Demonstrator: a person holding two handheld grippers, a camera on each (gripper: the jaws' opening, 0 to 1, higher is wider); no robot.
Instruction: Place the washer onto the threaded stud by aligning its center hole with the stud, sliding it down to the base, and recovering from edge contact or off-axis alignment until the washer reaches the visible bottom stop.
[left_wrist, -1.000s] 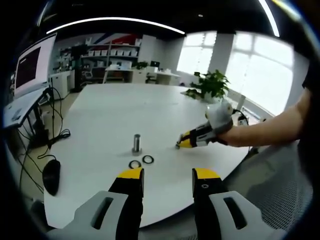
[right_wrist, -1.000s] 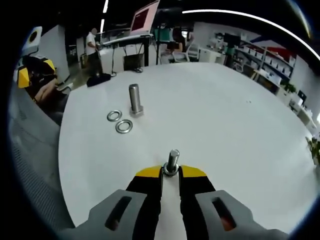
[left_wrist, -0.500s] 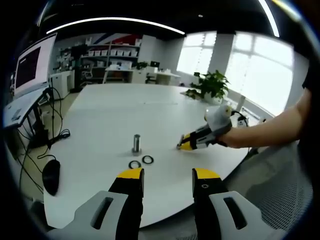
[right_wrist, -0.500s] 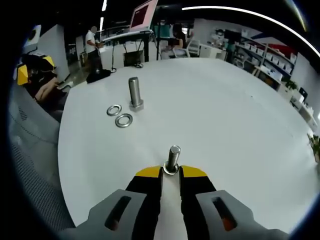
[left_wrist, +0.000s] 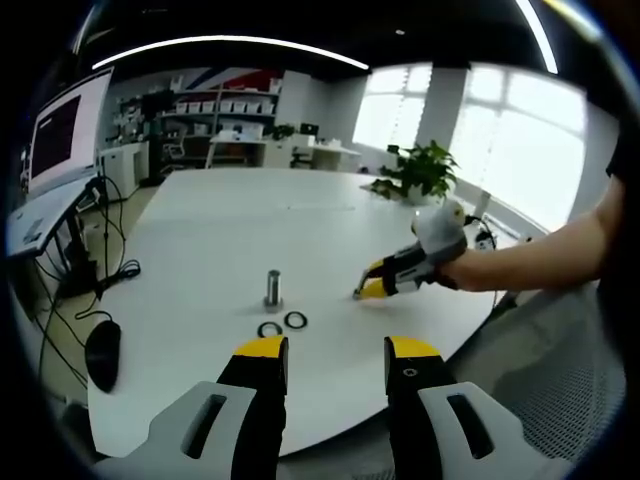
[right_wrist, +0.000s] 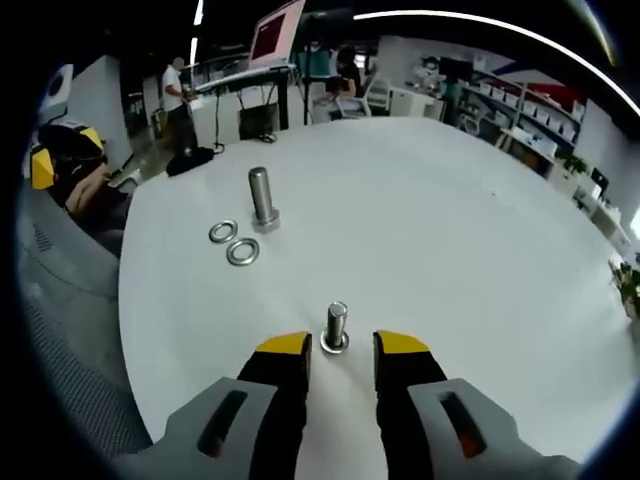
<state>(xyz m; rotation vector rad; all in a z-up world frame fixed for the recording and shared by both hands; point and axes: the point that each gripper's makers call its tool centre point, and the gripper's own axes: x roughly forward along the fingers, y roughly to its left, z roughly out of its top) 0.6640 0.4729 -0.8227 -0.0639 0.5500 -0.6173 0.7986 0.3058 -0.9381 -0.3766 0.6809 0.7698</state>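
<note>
Right gripper (right_wrist: 340, 350): jaws wide apart, small stud (right_wrist: 335, 327) upright between tips, untouched. Ahead-left: two washers (right_wrist: 233, 242) flat, just beside taller stud (right_wrist: 263, 199). Bare table (right_wrist: 480, 250) beyond. Left gripper (left_wrist: 335, 352): open, holding nothing, short of table edge.

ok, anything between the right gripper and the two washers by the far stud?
Only the near stud, standing upright just ahead of the open right gripper. Beyond it, bare white table runs to the washers lying flat beside the far stud. Nothing else visible in the way.
</note>
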